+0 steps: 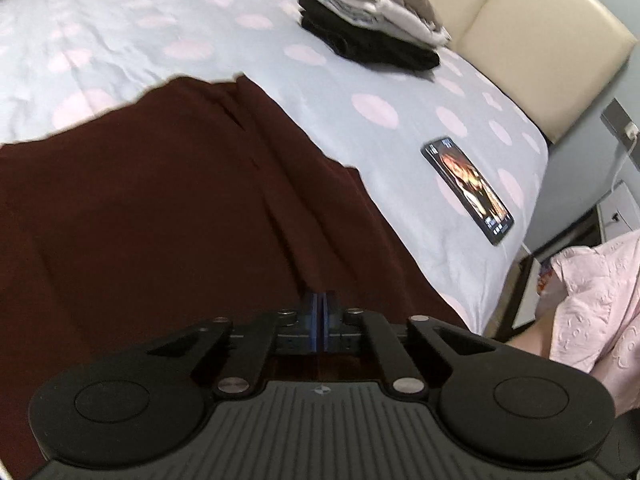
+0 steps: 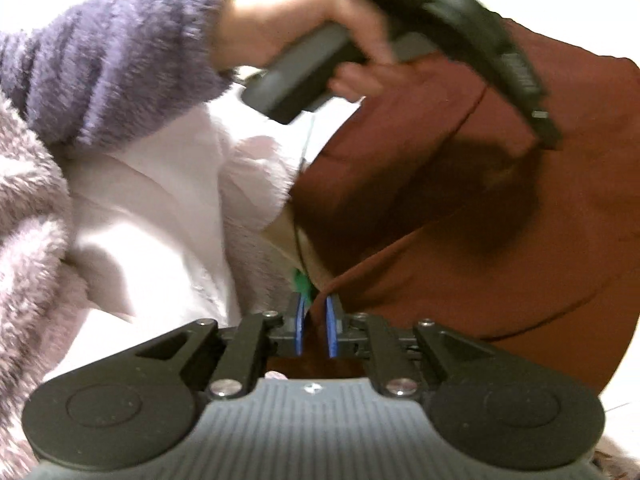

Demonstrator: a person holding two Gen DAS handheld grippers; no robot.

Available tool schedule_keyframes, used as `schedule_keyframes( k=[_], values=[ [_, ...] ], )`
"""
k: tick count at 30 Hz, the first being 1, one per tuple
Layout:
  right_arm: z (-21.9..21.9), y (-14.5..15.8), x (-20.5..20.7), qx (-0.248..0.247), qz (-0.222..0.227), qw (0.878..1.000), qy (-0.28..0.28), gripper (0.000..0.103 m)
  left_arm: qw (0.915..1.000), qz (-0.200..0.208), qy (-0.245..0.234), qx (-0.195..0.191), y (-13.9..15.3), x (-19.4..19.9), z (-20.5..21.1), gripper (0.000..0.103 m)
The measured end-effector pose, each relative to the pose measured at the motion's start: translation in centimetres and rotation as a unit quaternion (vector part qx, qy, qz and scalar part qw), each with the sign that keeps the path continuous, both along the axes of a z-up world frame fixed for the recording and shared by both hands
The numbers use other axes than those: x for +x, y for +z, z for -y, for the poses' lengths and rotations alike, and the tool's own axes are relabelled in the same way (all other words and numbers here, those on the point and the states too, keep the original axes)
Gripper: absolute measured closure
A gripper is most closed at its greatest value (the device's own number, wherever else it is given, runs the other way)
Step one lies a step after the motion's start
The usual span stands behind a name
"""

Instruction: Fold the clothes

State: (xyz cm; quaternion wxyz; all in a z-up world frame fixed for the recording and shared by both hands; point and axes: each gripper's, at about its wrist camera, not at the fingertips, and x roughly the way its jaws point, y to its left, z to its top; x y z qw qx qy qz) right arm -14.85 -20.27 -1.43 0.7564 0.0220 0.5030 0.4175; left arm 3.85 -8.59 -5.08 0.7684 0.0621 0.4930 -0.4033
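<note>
Now we are pinching the dark red garment (image 1: 160,208) spread on the bed (image 1: 200,40) with the left gripper (image 1: 319,308), jaws fully together, while the right gripper (image 2: 314,320) jaws are standing narrowly apart around its edge, so pull both corners evenly.

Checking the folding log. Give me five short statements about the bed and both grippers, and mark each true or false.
1. The dark red garment lies spread on the dotted bedsheet. True.
2. The phone sits on top of the folded stack. False: it lies on the sheet, apart from the stack.
3. The left gripper is shut. True.
4. The right gripper is fully shut. False: a gap shows between its pads.
5. The phone's screen is dark. False: it is lit.
</note>
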Motion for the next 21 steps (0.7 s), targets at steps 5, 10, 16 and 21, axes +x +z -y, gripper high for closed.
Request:
schedule_keyframes(
  k=[5,10,16,21],
  values=[
    [2.5,0.4,1.9,-0.055,0.01,0.998,-0.013,0.07,0.9992,-0.007,0.014,0.038,-0.2,0.0,-2.0,0.103],
    [8.5,1.4,5.8,-0.127,0.04,0.987,-0.091,0.07,0.9971,-0.016,-0.02,0.071,-0.8,-0.8,-1.8,0.103],
    [12.7,0.3,11.7,-0.192,0.116,0.96,-0.167,0.067,0.9979,0.004,-0.012,0.064,0.5,0.7,-1.5,0.078],
    [13.4,-1.8,14.6,-0.189,0.136,0.957,-0.173,0.066,0.9989,0.027,0.024,0.031,2.4,4.5,-0.9,0.07]
  ],
)
